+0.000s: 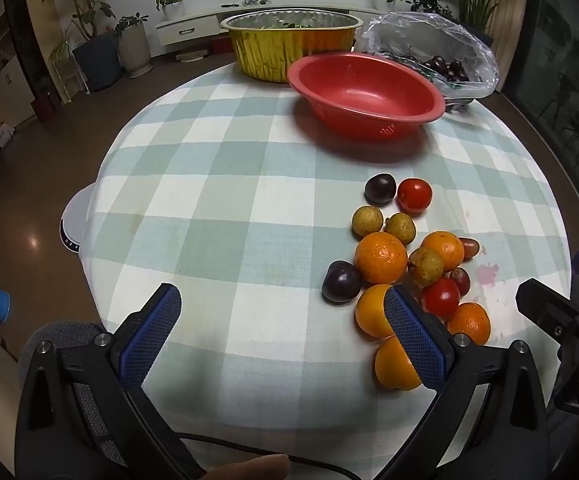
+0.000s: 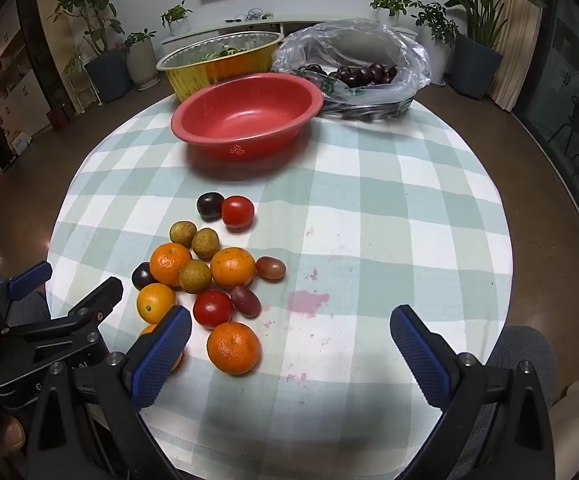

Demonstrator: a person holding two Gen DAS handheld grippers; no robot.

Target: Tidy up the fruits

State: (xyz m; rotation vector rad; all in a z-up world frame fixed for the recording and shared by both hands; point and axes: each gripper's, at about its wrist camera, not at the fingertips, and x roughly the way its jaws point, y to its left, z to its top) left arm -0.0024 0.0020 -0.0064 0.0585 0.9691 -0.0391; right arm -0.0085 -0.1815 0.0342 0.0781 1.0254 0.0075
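Note:
A loose pile of fruit lies on the checked tablecloth (image 1: 209, 200): several oranges (image 1: 380, 257) (image 2: 233, 347), red tomatoes (image 1: 414, 195) (image 2: 212, 308), dark plums (image 1: 341, 281) (image 2: 210, 204), olive-brown round fruits (image 2: 195, 276) and small reddish grape tomatoes (image 2: 271, 268). An empty red bowl (image 1: 365, 94) (image 2: 245, 112) stands beyond the pile. My left gripper (image 1: 285, 300) hovers open above the near table, its right finger overlapping two oranges. My right gripper (image 2: 291, 320) is open too, above bare cloth just right of the pile. Neither holds anything.
A gold foil tray (image 1: 293, 42) (image 2: 221, 60) with greens and a clear plastic bag of dark cherries (image 1: 441, 60) (image 2: 361, 72) sit at the table's far edge. Pink stains (image 2: 307, 302) mark the cloth. Potted plants and a cabinet stand beyond.

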